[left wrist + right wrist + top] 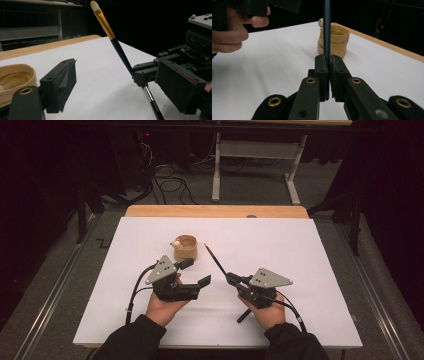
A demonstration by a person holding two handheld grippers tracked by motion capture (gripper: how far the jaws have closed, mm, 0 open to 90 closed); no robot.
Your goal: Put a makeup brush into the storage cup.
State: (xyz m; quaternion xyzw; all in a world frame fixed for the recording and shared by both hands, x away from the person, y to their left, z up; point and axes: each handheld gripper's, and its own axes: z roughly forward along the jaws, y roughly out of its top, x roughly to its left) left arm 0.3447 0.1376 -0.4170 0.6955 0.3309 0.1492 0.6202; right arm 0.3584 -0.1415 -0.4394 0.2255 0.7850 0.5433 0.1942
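Cup (186, 247) on surface (310, 285), toward its far side, left of centre. Brush (215, 259) right of cup, tilted up, held in right tongs (231, 278). Left tongs (196, 272) in front of cup.

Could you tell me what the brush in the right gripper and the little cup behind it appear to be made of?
Brush: the dark handle looks like lacquered wood or plastic, smooth with a slight sheen; the gold band below the tip looks like metal, judging by its shine; the pale tip seems to be soft bristle. Cup: probably glazed ceramic or clay, tan and slightly glossy, with an uneven, hand-shaped wall. It could also be wood.
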